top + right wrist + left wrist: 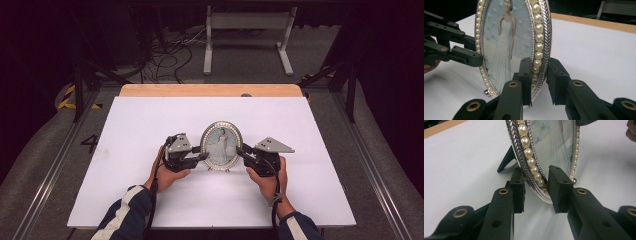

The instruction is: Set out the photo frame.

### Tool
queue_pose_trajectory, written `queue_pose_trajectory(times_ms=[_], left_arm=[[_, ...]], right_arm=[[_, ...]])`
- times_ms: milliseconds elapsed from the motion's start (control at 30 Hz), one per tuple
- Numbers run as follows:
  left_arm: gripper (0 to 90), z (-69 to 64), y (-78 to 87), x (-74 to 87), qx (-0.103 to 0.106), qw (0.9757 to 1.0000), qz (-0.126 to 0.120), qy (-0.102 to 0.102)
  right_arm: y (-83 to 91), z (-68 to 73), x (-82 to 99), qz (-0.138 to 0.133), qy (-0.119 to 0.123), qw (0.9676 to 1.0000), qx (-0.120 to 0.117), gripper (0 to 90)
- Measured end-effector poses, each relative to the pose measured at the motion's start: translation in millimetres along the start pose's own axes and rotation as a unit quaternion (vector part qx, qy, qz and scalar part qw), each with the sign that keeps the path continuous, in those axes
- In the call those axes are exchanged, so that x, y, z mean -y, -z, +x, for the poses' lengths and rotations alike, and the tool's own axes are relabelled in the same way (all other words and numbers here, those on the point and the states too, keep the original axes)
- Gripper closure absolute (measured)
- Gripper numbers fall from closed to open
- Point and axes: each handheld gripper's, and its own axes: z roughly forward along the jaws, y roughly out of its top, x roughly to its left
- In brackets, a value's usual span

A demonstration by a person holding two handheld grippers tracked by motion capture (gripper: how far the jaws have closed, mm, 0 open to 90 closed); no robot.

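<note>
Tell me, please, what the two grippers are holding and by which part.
The oval picture frame, standing upright on the table: the left gripper clamps its pearl-trimmed rim on one side, the right gripper clamps the rim on the opposite side.

High view overhead, facing forward; gripper views close, level, opposite sides of shared oval frame (221, 145).
</note>
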Motion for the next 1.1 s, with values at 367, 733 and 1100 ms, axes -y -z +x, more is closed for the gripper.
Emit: queue_pose_trajectory(times_ms=[367, 733, 1100], left_arm=[[67.7, -1.8, 0.7, 1.3, -0.005, 1.0000, -0.002, 0.003], [68.2, -2.3, 1.0, 2.4, -0.007, 0.9999, -0.005, 0.012], [66.7, -7.0, 1.3, 2.5, -0.025, 0.9996, -0.006, 0.007]], right_arm=[[-1.4, 0.3, 1.6, 0.001, 0.001, 1.0000, 0.001, 74.4], [-2.1, 2.3, 1.3, 0.007, 0.015, 0.9999, 0.003, 73.3], [-1.5, 3.0, 1.2, 0.015, 0.032, 0.9994, -0.002, 73.2]])
